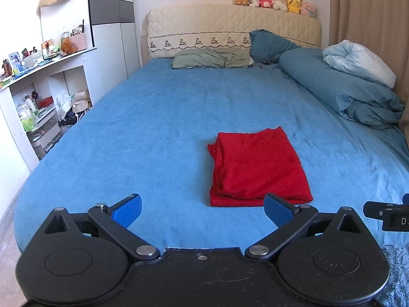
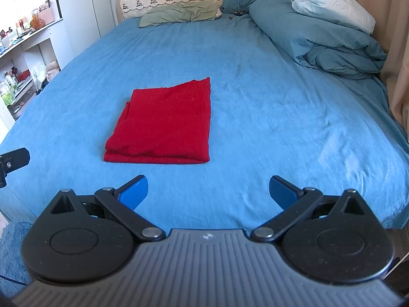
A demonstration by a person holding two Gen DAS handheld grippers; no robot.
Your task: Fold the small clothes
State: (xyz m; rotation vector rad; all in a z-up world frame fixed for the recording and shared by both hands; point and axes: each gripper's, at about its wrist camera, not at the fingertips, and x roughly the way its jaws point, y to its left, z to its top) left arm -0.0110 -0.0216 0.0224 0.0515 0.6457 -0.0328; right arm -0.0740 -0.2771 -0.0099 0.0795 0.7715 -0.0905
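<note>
A red garment (image 1: pixel 258 168) lies folded into a flat rectangle on the blue bed sheet (image 1: pixel 158 128); it also shows in the right wrist view (image 2: pixel 163 125). My left gripper (image 1: pixel 203 211) is open and empty, held just short of the garment's near edge. My right gripper (image 2: pixel 208 192) is open and empty, near the garment's near right corner, apart from it. Part of the right gripper (image 1: pixel 386 213) shows at the right edge of the left wrist view. Part of the left gripper (image 2: pixel 12 160) shows at the left edge of the right wrist view.
A rolled teal duvet (image 2: pixel 322 35) with a pale blue blanket (image 2: pixel 332 7) lies along the bed's right side. A green pillow (image 1: pixel 212 58) sits at the headboard (image 1: pixel 230 28). White shelves (image 1: pixel 38 97) full of bottles stand left of the bed. A curtain (image 2: pixel 398 51) hangs at right.
</note>
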